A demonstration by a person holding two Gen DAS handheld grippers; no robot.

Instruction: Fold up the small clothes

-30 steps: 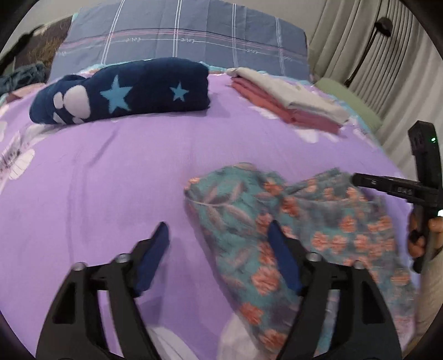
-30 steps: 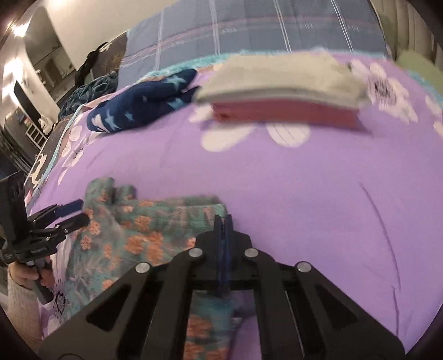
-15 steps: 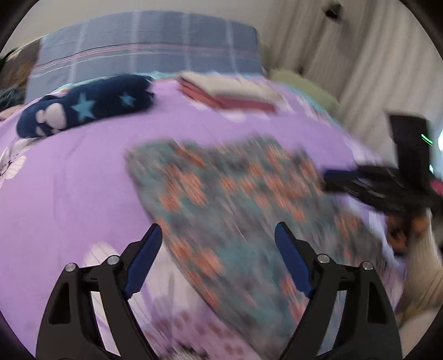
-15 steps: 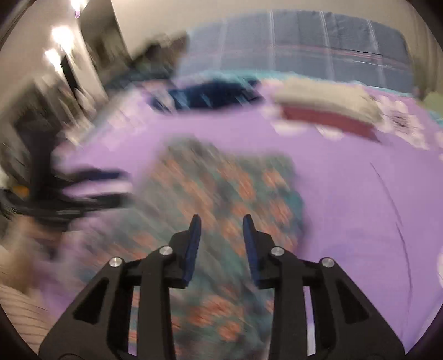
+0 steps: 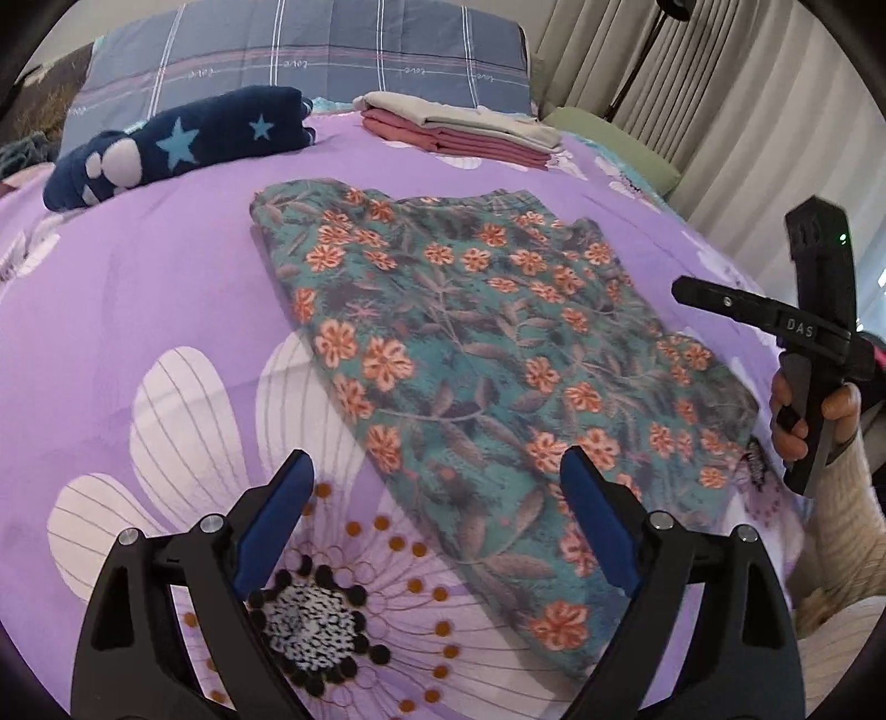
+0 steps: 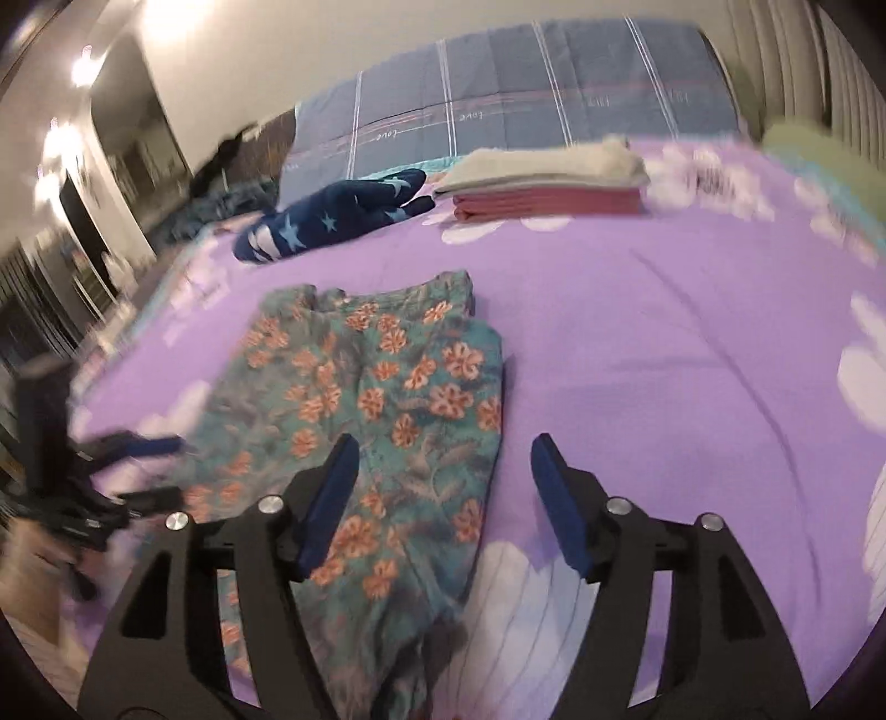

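Observation:
A teal garment with orange flowers (image 5: pixel 487 354) lies spread flat on the purple bedsheet (image 5: pixel 138 288); it also shows in the right wrist view (image 6: pixel 376 421). My left gripper (image 5: pixel 437 498) is open and empty, above the garment's near left edge. My right gripper (image 6: pixel 443 482) is open and empty, above the garment's near right edge. The right gripper also shows at the right of the left wrist view (image 5: pixel 686 291), held in a hand. The left gripper shows blurred at the left of the right wrist view (image 6: pixel 160 471).
A folded navy garment with stars (image 5: pixel 177 144) and a stack of folded pink and beige clothes (image 5: pixel 459 127) lie at the back of the bed, in front of a blue plaid pillow (image 5: pixel 310 50). Curtains (image 5: pixel 720 111) hang at the right.
My right gripper was shut on the floral garment's edge and has opened and let go. The garment went from bunched to spread flat. Both grippers have drawn back towards its near end.

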